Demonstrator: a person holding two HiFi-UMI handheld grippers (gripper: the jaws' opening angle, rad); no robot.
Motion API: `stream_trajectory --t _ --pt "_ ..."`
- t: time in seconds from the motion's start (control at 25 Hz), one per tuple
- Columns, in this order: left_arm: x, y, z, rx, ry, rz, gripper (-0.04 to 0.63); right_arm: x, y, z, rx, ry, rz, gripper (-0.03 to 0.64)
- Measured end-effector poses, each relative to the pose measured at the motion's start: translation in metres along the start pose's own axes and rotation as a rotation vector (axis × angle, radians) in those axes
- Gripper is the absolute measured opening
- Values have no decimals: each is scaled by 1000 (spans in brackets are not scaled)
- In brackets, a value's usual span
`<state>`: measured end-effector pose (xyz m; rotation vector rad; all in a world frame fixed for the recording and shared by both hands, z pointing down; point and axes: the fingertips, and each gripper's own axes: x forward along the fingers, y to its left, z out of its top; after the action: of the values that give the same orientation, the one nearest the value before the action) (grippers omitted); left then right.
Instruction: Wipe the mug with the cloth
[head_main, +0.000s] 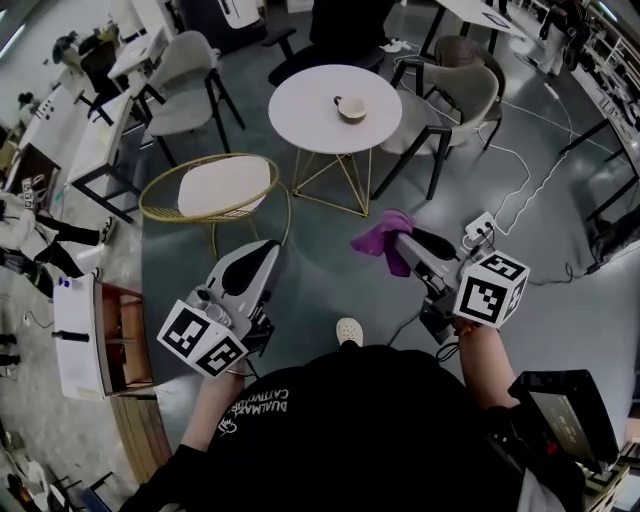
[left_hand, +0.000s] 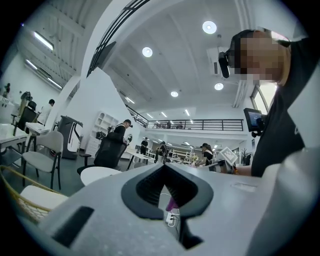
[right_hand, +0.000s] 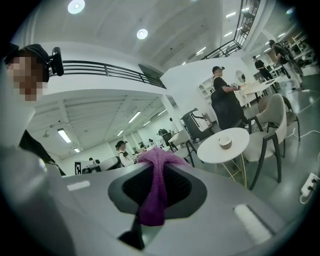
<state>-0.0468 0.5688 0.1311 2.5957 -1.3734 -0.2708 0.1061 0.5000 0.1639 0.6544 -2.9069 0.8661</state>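
While the mug (head_main: 351, 108) sits on the round white table (head_main: 300, 115) in the upper middle of the head view, well apart from both tools, the purple cloth (head_main: 378, 240) hangs pinched between the jaws of the right gripper (head_main: 401, 243), right of centre. The left gripper (head_main: 264, 250), lower left of centre, has its jaws pressed together on nothing. A gold-rimmed side table (head_main: 220, 188) stands left of the white one, a pale chair (head_main: 185, 65) beyond it.
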Motion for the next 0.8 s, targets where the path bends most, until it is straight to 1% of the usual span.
stream_trajectory --t 0.08,0.24,0.36,0.48,0.56,0.68,0.72,0.76,0.8 --pt "21 14 8 11 -17 10 -2 11 -18 13 -2 19 17 58" --pt "79 50 29 40 -39 37 -2 44 -67 58 -8 23 53 58" --pt "109 71 30 40 -27 55 -2 65 -94 78 -3 17 70 58" --pt "133 80 30 54 -11 65 -2 78 -115 89 6 30 83 58" --pt "142 84 28 69 11 76 -2 88 -126 92 18 42 104 58" --pt "142 94 19 80 54 113 -2 105 -133 86 32 61 156 57" --pt "141 98 18 85 54 129 -2 111 -135 84 39 61 169 57" --pt "140 101 21 93 37 145 -2 115 -136 85 45 59 177 57" --pt "138 103 27 100 2 159 -2 118 -137 87 49 56 182 57"
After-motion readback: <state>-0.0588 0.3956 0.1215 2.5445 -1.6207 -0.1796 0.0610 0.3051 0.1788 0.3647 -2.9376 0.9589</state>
